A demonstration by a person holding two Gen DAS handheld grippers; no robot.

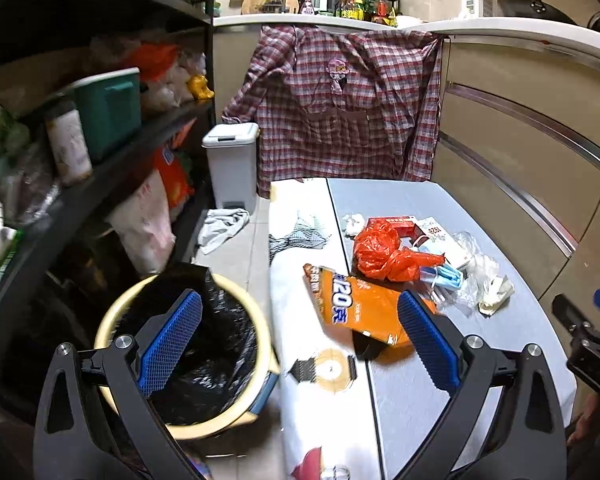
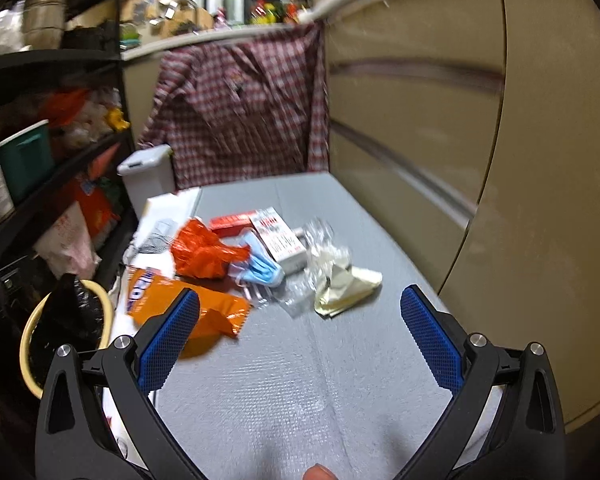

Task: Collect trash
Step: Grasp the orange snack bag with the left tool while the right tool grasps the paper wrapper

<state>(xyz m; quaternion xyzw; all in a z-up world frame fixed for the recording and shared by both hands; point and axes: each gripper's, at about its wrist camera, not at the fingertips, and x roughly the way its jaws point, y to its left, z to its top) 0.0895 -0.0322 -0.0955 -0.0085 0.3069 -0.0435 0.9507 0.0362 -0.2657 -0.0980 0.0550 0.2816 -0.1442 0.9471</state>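
Trash [image 2: 260, 264] clusters mid-table [image 2: 300, 380], edges free.

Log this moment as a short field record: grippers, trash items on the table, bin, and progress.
left gripper: open, empty, above the table's left edge
right gripper: open, empty, over bare table
trash on table: orange snack bag, crumpled red plastic bag, blue face mask, clear plastic wrap, cream wrapper, red box, white box
bin: round, cream rim, black liner, on the floor left of the table
progress: nothing gripped; trash pile lies on the table
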